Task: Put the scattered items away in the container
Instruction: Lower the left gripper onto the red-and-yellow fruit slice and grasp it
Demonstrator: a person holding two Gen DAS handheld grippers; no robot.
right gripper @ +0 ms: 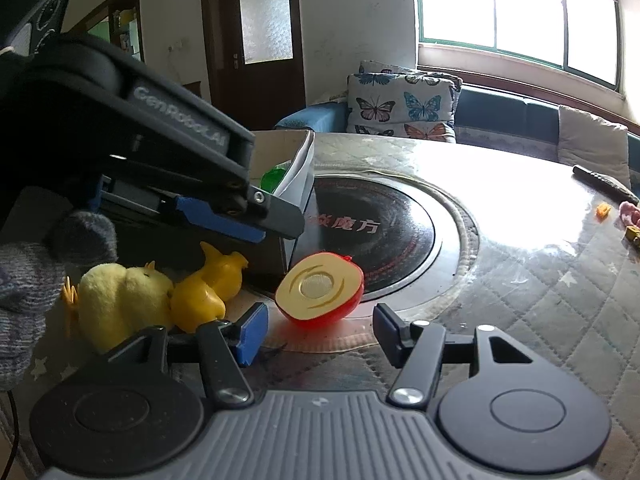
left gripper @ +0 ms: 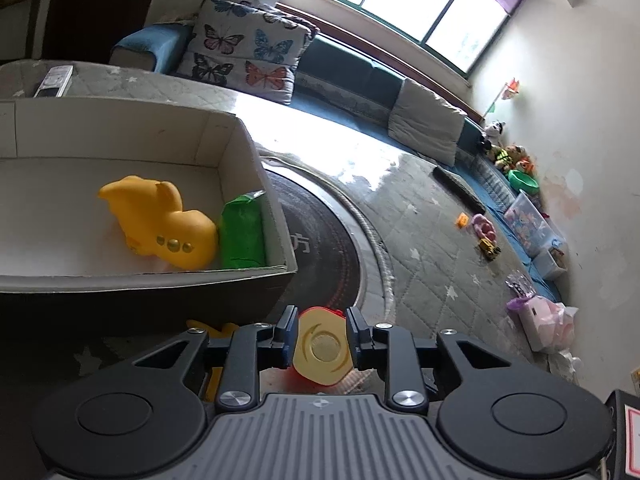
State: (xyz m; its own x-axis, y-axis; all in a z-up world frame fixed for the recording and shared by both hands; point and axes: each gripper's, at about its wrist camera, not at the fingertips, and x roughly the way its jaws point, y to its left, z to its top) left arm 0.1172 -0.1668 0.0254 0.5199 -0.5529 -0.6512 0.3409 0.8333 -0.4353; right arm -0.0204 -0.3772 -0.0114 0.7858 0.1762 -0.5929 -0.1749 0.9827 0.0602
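Note:
A cardboard box (left gripper: 256, 168) stands on the table and holds a yellow plastic toy (left gripper: 160, 220) and a green packet (left gripper: 242, 232). My left gripper (left gripper: 322, 340) has its fingers on both sides of a red toy apple half (left gripper: 322, 354), cut face toward the camera. In the right wrist view the left gripper (right gripper: 280, 224) hovers just above the apple half (right gripper: 320, 292), which rests on the table beside the box (right gripper: 298, 168). My right gripper (right gripper: 320, 332) is open and empty just in front of the apple half. A plush chick (right gripper: 120, 300) and a yellow plastic toy (right gripper: 208, 284) lie left of it.
A round black hotplate (right gripper: 380, 232) sits in the quilted table (right gripper: 540, 300). Small toys (left gripper: 484, 236) and a dark remote (left gripper: 460, 188) lie at the table's far side. A white remote (left gripper: 54, 80) lies behind the box. A sofa with butterfly cushions (left gripper: 248, 48) stands beyond.

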